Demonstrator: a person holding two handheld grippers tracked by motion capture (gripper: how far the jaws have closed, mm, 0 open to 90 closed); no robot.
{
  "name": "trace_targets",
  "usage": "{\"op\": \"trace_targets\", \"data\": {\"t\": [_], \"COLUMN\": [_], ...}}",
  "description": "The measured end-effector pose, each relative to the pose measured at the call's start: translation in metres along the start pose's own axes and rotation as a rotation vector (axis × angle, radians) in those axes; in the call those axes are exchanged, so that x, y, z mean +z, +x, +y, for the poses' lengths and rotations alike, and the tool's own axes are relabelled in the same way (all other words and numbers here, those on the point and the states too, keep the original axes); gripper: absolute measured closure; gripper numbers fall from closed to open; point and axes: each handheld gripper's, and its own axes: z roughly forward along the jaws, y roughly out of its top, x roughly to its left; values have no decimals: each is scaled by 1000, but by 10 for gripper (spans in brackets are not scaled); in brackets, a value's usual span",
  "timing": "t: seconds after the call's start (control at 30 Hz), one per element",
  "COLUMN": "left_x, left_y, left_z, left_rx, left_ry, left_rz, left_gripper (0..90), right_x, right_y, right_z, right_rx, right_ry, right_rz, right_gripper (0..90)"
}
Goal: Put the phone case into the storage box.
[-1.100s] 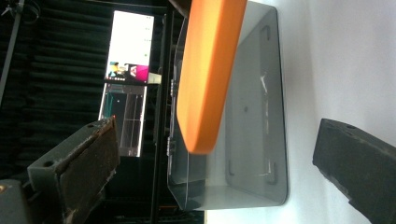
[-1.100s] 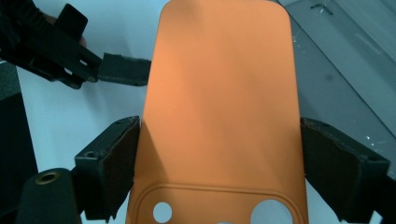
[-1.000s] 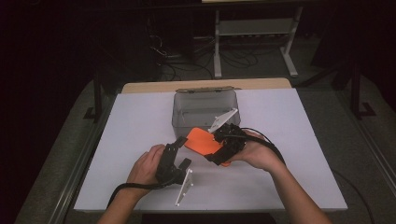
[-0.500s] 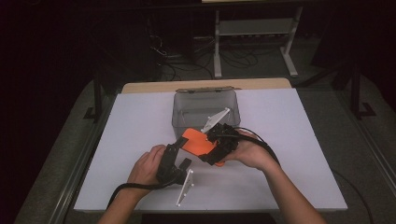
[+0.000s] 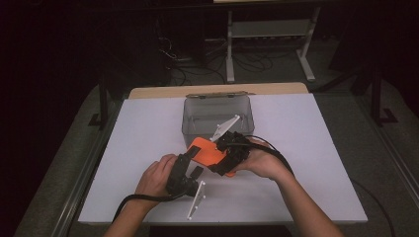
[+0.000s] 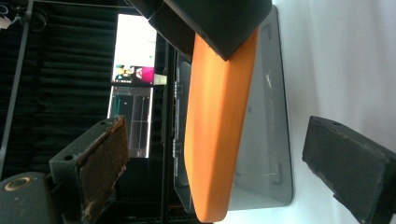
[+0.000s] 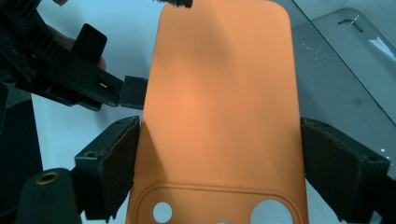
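Observation:
An orange phone case is held flat above the table. My right gripper is shut on it: both pads press its long edges near the camera holes. My left gripper lies on its side, facing the case's free end. In the left gripper view the case stands between the two jaws with a gap on each side. These jaws have just been closing a little, and the pads do not touch it. The left gripper also shows at the case's edge in the right gripper view.
A grey see-through box stands open just behind the hands, at the middle of the white table. It also shows behind the case. Cables trail from both grippers toward the near edge. Dark floor and a metal rack lie beyond.
My right gripper has edged left and nearer with the case, bringing its free end to the left gripper's jaws. The left hand has stayed put.

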Motion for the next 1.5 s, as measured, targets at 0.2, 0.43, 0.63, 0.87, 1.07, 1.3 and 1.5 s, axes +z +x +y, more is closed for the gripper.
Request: {"op": "trace_targets", "data": {"t": [0.2,0.43,0.63,0.87,1.07,1.3,1.5], "left_x": [0,0,1,0,0,0,-1], "left_y": [-1,-1,-1,-1,-1,-1,-1], "left_z": [1,1,2,4,4,5,6], "left_rx": [10,13,20,32,30,34,48], "left_ry": [-1,1,0,3,2,-2,-1], "left_rz": [18,33,33,42,51,58,64], "left_gripper": [139,186,235,284,328,372,414], "right_x": [0,-1,-2,-2,-2,0,0], "right_y": [1,1,2,2,2,4,4], "right_z": [0,0,0,0,0,1,1], "right_rx": [0,-3,-6,-2,-2,-4,-3], "right_ry": [0,-5,-4,-6,-6,-4,-3], "right_rz": [1,3,1,2,2,3,4], "right_gripper": [147,147,147,147,147,147,147]}}
